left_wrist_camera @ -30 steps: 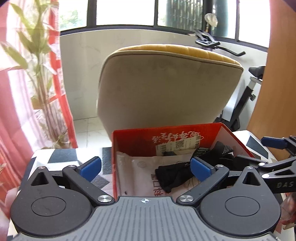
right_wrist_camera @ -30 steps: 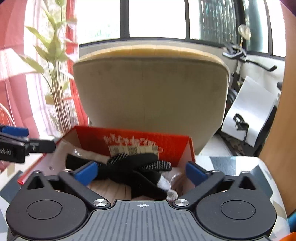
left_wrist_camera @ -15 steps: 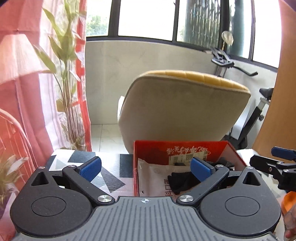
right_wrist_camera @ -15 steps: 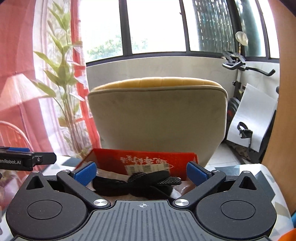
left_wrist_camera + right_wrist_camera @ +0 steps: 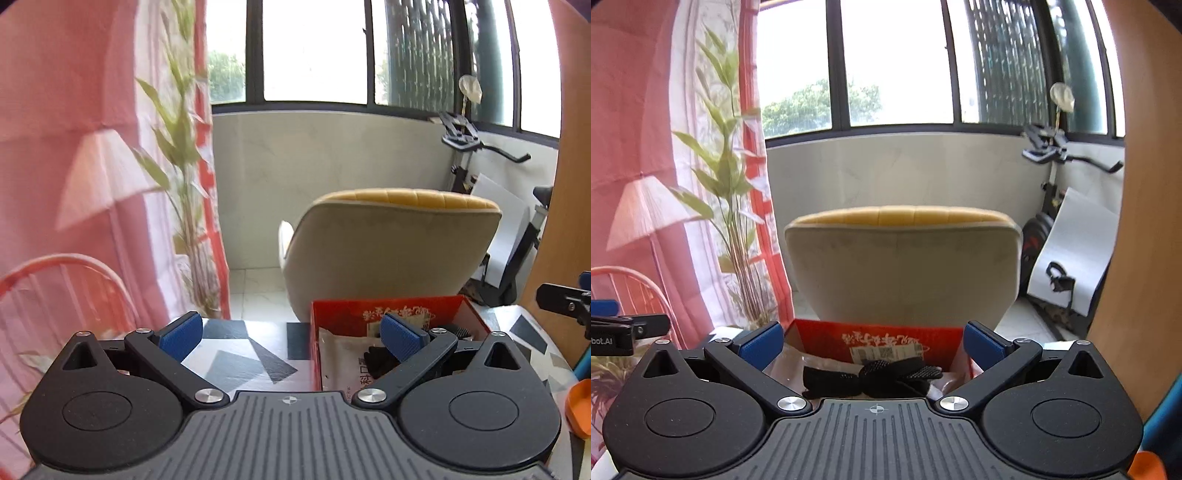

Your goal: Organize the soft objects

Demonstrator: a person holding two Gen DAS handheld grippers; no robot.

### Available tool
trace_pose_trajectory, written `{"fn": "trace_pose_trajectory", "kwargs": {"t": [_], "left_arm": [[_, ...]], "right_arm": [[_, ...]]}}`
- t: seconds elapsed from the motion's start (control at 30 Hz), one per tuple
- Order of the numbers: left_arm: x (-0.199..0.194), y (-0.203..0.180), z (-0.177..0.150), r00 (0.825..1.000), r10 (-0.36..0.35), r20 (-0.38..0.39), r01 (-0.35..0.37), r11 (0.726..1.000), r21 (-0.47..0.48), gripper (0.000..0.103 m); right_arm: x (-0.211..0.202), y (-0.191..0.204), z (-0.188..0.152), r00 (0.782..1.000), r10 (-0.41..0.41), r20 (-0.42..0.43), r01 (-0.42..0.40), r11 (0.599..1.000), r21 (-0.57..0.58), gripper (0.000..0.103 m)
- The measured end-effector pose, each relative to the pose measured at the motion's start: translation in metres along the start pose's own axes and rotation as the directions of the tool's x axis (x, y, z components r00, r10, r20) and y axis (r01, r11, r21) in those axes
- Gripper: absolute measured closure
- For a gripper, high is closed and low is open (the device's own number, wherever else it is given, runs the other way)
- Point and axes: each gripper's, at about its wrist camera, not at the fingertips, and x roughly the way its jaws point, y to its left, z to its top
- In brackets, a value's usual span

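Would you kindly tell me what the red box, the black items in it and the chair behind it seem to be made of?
Red box: probably glossy printed cardboard, with thin straight walls and a pasted label. Black items: soft textile, seemingly knit gloves with a dotted texture. Chair: matte beige suede-like upholstery with a piped edge, and a yellow quilted front.

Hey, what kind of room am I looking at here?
Most likely a home sunroom or enclosed balcony: a padded armchair, an exercise bike by the wide windows, and a potted plant.
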Motion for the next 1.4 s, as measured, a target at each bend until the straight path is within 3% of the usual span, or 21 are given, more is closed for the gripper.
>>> {"fn": "trace_pose_trajectory", "kwargs": {"t": [0.47,0.77,0.97,1.4], "left_arm": [[-0.133,-0.004,0.005,0.991,0.019,0.131,-0.023,0.999,0.023,0.0],[-0.185,-0.005,-0.013,0.987,0.022,0.157,-0.026,0.999,0.022,0.0],[-0.198,0.0,-0.022,0.987,0.013,0.16,-0.016,1.0,0.018,0.0],[-0.186,0.006,-0.028,0.989,0.044,0.142,-0.044,0.999,0.002,0.0]], "right_arm": [[-0.143,0.015,0.014,0.994,-0.043,0.099,0.044,0.999,-0.01,0.0],[-0.206,0.029,-0.002,0.991,-0.089,0.105,0.09,0.996,-0.006,0.0],[-0.223,0.039,-0.016,0.988,-0.13,0.08,0.132,0.991,-0.024,0.0],[-0.216,0.043,-0.018,0.989,-0.129,0.067,0.132,0.991,-0.037,0.0]]}}
